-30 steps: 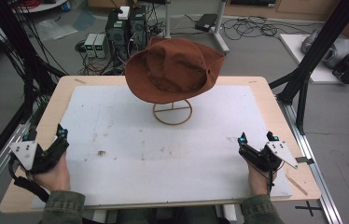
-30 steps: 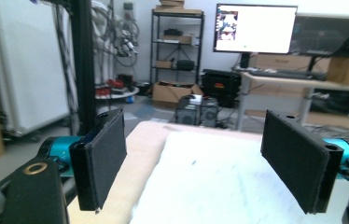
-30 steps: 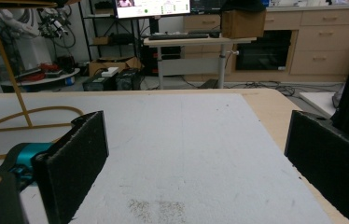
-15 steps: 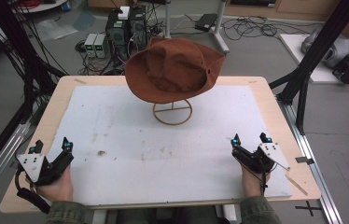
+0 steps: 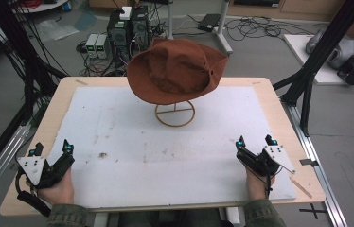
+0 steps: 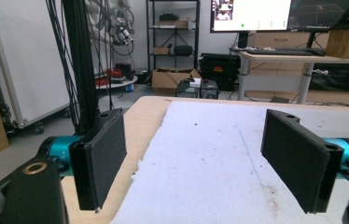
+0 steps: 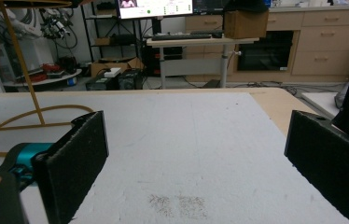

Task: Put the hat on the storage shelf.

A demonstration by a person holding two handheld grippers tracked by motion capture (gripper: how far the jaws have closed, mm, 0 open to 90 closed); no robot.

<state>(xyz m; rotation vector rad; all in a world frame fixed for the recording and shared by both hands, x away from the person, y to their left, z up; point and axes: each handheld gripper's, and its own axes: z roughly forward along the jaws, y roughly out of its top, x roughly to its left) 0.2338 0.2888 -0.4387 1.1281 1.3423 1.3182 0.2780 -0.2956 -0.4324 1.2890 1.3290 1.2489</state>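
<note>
A brown brimmed hat (image 5: 175,71) hangs on a yellow wire stand (image 5: 175,113) at the far middle of the white mat (image 5: 165,142). My left gripper (image 5: 51,150) rests at the near left corner, open, with nothing between its jaws (image 6: 200,158). Near the front right edge my right gripper (image 5: 255,141) is open too and holds nothing (image 7: 196,154). In the right gripper view the stand's ring and stem (image 7: 28,116) show at the left. Both grippers are far from the hat.
The mat covers a wooden table (image 5: 279,109). Black frame posts (image 5: 322,52) stand at both sides. Computers and cables (image 5: 128,28) lie on the floor behind the table. A small dark speck (image 5: 102,154) marks the mat near the left gripper.
Both grippers have drawn back toward the near edge of the table, the left one also outward to the corner. The hat and stand have not moved.
</note>
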